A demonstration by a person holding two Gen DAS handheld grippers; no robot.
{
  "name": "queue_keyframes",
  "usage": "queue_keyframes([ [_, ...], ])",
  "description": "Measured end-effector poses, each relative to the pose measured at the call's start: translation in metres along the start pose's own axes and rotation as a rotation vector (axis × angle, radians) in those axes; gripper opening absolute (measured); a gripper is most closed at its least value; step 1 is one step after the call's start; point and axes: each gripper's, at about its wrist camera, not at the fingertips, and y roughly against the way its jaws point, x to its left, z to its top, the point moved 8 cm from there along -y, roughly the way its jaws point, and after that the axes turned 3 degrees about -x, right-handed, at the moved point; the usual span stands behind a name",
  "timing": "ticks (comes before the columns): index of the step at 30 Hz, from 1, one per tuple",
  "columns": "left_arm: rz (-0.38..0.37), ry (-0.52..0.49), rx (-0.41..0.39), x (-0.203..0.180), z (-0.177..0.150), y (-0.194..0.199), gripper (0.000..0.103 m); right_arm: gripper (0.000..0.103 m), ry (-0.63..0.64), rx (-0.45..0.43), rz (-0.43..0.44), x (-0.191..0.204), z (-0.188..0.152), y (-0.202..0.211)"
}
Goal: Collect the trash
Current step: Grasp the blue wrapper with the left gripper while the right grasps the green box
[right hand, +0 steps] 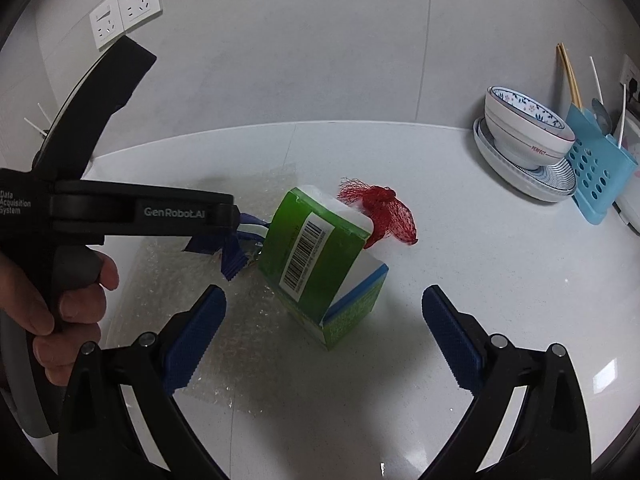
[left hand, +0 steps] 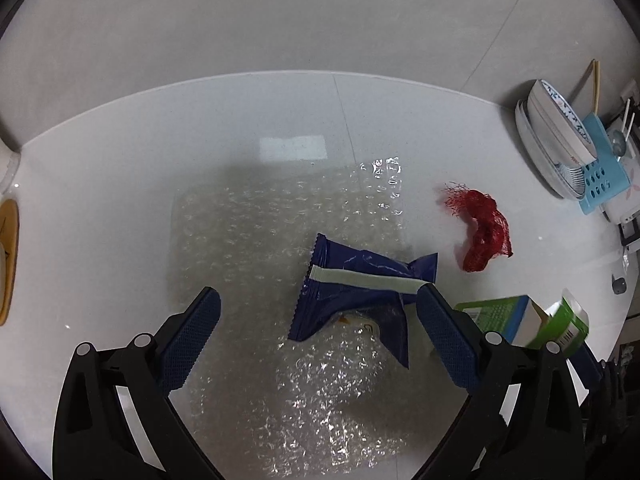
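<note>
Trash lies scattered on the white glossy tabletop (right hand: 460, 264): a crumpled dark blue foil snack wrapper (left hand: 352, 296) rests on a clear sheet of bubble wrap (left hand: 248, 232), a torn-open green cardboard carton (right hand: 320, 264) stands just beside the sheet's edge, and a bunched red mesh net bag (right hand: 384, 212) sits close behind the carton. The left gripper (left hand: 318, 320) is spread wide with the wrapper between its blue pads, nothing pinched yet; the right gripper (right hand: 322, 328) is likewise spread, with the carton just ahead of its fingers. The step in hand appears to be the first pick-up, both tools lined up on their pieces. Next, the left likely needs to lower and close on the wrapper's raised fold without snagging the bubble wrap, while the right must straddle the carton squarely so that the light box does not tip.
</note>
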Motion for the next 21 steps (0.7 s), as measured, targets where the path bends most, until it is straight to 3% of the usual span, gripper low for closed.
queue_keyframes([
  [5,0.020,-0.017,0.028,-0.003,0.004,-0.013,0.085,0.085,0.008,0.012,-0.006,0.001,0.002,-0.011],
  [11,0.069,-0.052,0.041,-0.007,0.004,-0.022,0.065,0.068,0.004,0.014,0.000,-0.002,0.004,-0.019],
  [16,0.090,-0.068,0.054,-0.005,0.002,-0.021,0.037,0.059,0.001,0.001,0.009,-0.004,0.006,-0.020],
  [21,0.117,-0.071,0.077,-0.006,-0.001,-0.026,0.015,0.057,0.001,0.002,0.017,-0.007,0.007,-0.020],
])
